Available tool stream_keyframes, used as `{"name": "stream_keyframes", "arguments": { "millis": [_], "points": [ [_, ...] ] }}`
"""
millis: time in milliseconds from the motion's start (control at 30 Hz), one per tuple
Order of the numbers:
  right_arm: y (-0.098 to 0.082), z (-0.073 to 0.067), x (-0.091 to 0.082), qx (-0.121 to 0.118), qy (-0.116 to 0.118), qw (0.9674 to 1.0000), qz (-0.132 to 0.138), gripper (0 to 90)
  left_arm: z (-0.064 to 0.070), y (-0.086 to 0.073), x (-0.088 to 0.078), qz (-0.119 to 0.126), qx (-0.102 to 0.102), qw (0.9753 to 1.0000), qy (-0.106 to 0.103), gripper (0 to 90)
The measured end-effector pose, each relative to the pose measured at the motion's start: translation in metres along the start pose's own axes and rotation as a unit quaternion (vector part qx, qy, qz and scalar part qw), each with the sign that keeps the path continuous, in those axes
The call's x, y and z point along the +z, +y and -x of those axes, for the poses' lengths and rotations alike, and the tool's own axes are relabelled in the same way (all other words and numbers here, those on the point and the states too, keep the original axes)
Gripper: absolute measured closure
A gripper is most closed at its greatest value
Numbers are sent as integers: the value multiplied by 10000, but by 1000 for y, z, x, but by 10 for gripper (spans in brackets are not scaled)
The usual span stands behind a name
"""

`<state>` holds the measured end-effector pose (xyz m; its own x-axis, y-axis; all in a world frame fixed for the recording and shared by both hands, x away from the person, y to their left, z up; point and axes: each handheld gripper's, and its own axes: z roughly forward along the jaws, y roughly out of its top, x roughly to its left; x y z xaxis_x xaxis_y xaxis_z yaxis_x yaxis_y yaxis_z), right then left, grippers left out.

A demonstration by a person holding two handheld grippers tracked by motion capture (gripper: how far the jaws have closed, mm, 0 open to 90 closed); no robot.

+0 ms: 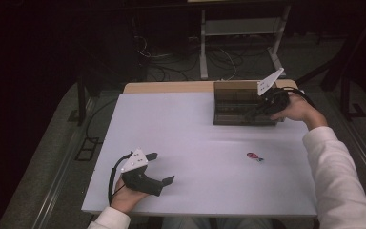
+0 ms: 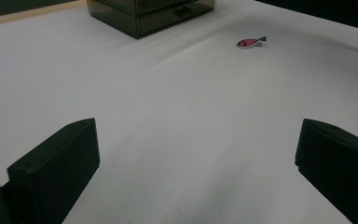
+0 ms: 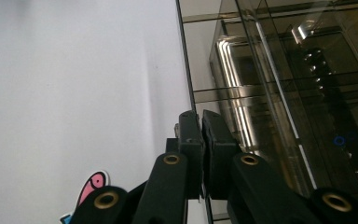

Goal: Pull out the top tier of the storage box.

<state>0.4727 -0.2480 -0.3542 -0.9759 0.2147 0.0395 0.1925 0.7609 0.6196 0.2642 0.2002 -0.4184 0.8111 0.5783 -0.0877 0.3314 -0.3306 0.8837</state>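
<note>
Touching drawer box (image 1: 238,109): right hand-held gripper (image 1: 259,110) (jaws together).

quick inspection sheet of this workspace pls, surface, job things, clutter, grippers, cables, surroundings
surface: white table top, bare wood strip along its far edge
job's things: smoky clear drawer box at the far right; small pink fish piece lying flat nearer the person
clutter: nothing seen
grippers: left gripper open, resting near the front left; right gripper shut at the drawer box front
cables: black cable loops from the left gripper; loose cables on the floor behind
surroundings: dark room, white stand legs behind
</note>
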Motion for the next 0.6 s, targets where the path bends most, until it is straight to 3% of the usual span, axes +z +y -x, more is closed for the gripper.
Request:
{"name": "stream_keyframes", "arguments": {
  "millis": [600],
  "points": [
    [-4,-13,-2,-63,65,9999,-49,871,1,0,0,-16,-7,10000,5,0]
  ]
}}
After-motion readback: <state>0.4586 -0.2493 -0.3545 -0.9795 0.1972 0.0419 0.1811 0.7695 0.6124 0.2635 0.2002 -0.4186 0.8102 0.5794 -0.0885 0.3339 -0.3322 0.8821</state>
